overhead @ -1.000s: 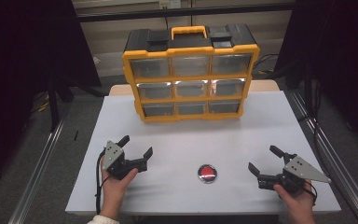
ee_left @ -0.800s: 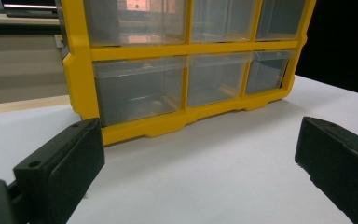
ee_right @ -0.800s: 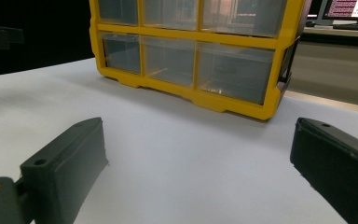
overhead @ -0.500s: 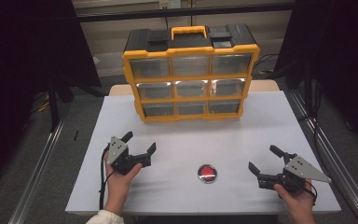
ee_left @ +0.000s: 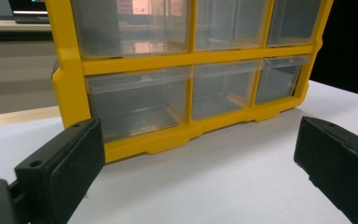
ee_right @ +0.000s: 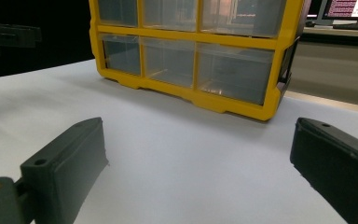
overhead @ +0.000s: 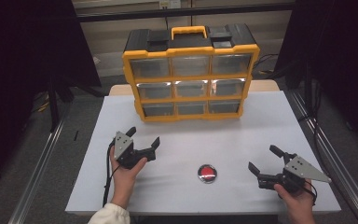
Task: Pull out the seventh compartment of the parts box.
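A yellow and black organizer (overhead: 191, 74) with clear drawers stands upright at the back of the white table (overhead: 261, 130). Its lower drawers (ee_left: 140, 100) fill the left gripper view and look empty; the right gripper view has the organizer (ee_right: 191, 56) farther off. A small round red object (overhead: 207, 173) with a metal rim lies on the table near the front, between the hands. My left gripper (overhead: 143, 136) is open, held in front of the organizer's lower left corner. My right gripper (overhead: 265, 160) is open at the front right, nothing between its jaws.
Metal rails (overhead: 42, 163) run along both sides of the table. The floor beyond is dark, with black stands (overhead: 53, 93) at the left. Monitors (ee_right: 345, 9) glow behind the organizer in the right gripper view.
My left gripper has moved forward and to the right, closer to the organizer's lower left corner. The right gripper has stayed in place.
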